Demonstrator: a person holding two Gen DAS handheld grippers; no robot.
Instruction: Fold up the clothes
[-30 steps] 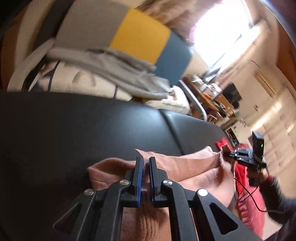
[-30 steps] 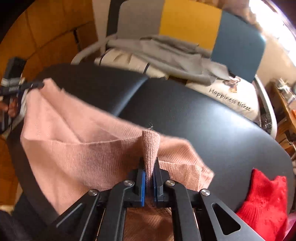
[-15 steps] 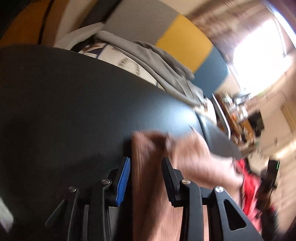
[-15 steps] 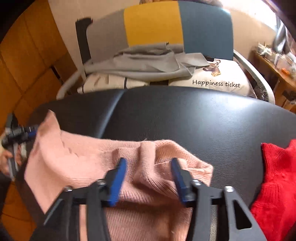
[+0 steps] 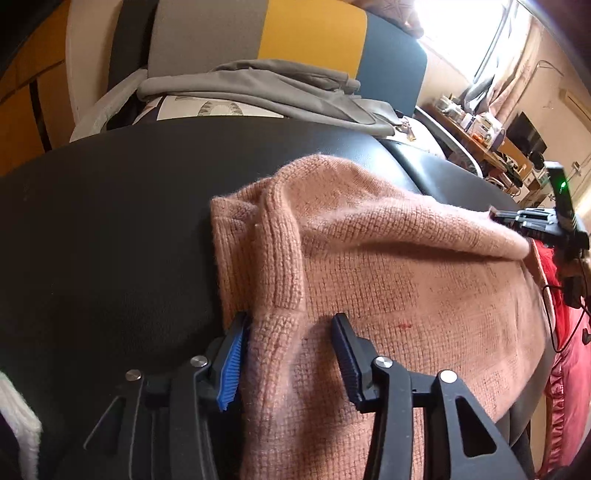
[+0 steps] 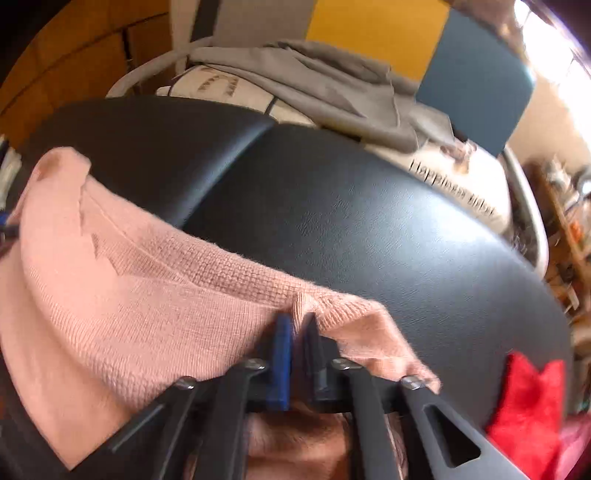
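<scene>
**Mei:** Right wrist view shows the pink sweater (image 6: 122,280) lying on the black padded table (image 6: 369,221); it is spread over the near side, and one corner of its edge stands up as a small ridge between the fingers of the right gripper (image 6: 298,328); the jaws have just been closing, and now they pinch this ridge of knit, nearly together.

**Tomas:** And the left gripper (image 5: 290,354)?

**Mei:** In the left wrist view its jaws stand half apart and have just been opening; a thick rolled fold of the sweater (image 5: 369,258) lies between them; it seems to touch the blue pad (image 5: 231,363) on one side, but the other finger is clear of it, so I judge this hand holds nothing now.

**Tomas:** So which step is it?

**Mei:** I think a new grasp for the next fold; one hand has its corner, the other does not yet.

**Tomas:** What does the next move need?

**Mei:** The left jaws must close on the rolled edge, taking all layers of it; then both hands should lift together and evenly, so the knit does not stretch or slide; the red garment (image 6: 528,413) lies near on the table, and the grey clothes (image 5: 280,88) on the chair (image 5: 314,33) behind are well apart.
</scene>
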